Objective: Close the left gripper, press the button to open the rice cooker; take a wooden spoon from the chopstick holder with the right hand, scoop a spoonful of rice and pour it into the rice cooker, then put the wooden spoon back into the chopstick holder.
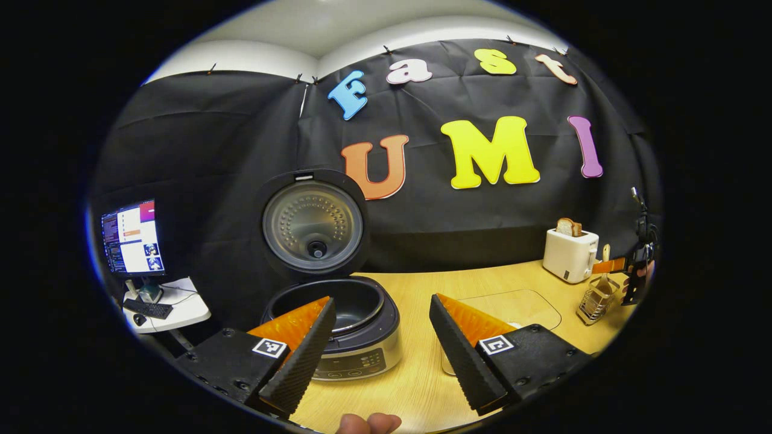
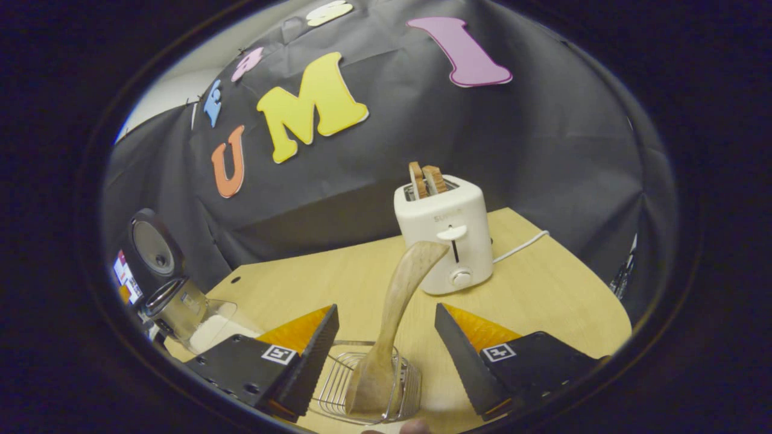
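Note:
The rice cooker [image 1: 338, 319] stands with its lid [image 1: 313, 226] swung up and the dark inner pot showing. My left gripper [image 1: 383, 349] hovers open just in front of it, with nothing between its fingers. In the right gripper view a wooden spoon [image 2: 398, 301] stands bowl-down in the wire chopstick holder [image 2: 368, 380], its handle leaning toward the toaster. My right gripper [image 2: 386, 355] is open, one finger on each side of the spoon and neither touching it. The left gripper view shows that gripper [image 1: 609, 268] far off at the holder [image 1: 597, 298]. The rice cooker [image 2: 169, 301] appears again at far left.
A clear container of white rice [image 2: 217, 331] sits beside the cooker, seen as a clear box [image 1: 512, 307] in the left gripper view. A white toaster [image 2: 446, 235] with bread stands behind the holder, its cord trailing right. A monitor [image 1: 132, 238] stands on a side table at left.

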Available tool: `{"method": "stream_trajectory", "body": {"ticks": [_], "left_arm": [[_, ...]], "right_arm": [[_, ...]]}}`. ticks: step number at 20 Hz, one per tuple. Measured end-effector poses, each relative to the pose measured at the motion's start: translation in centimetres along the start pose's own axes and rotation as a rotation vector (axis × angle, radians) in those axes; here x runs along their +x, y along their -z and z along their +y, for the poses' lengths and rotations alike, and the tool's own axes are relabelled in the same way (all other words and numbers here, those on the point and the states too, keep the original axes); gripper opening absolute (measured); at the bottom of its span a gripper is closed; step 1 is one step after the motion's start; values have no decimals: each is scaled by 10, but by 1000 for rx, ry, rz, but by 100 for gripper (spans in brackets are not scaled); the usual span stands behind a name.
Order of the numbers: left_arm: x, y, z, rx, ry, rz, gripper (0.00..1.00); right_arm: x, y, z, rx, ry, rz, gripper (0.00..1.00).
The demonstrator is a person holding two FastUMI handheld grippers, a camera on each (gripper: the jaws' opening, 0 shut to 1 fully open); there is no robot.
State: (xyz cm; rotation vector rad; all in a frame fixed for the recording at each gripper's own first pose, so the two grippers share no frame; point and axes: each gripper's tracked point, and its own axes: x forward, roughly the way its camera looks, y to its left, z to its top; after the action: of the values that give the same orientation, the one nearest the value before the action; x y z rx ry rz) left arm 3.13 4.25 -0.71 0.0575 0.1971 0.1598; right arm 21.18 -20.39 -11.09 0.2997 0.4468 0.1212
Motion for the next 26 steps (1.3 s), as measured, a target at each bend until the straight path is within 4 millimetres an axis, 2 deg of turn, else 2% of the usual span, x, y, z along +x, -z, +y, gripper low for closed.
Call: {"method": "stream_trajectory", "body": {"ticks": [3,4,5,6,9,11,12,16,19,20,21,26], "left_arm": [[1,0,6,-13,-18,-1,99],[2,-1,8,-18,-22,0,95],[1,-2,11,-22,-28,-3,95],[2,-3,13,-25,-35,-7,99],[2,-1,15,-35,-39,-2,99],[2,2,13,-41,-30,4,99],[2,2,13,-42,-30,4,99],[0,6,20,-60,-31,-3,99],[-2,8,24,-73,-28,-5,99],[-1,9,24,-75,-22,-6,95],[-1,7,26,-81,-21,-15,99],[0,7,28,-126,27,-52,99]], "right_arm": [[14,8,-3,28,-23,44,93],[15,9,-2,44,-30,50,88],[21,9,-5,44,-27,54,68],[23,11,-4,42,-33,58,57],[18,7,2,42,-43,45,20],[14,4,8,38,-57,31,20],[11,0,13,36,-52,16,13],[-2,-16,16,-18,-16,-55,1],[-17,-32,26,-58,0,-116,2],[-23,-37,28,-76,16,-136,1],[-28,-43,32,-96,32,-156,1],[-55,-71,50,-185,111,-236,1]]}}
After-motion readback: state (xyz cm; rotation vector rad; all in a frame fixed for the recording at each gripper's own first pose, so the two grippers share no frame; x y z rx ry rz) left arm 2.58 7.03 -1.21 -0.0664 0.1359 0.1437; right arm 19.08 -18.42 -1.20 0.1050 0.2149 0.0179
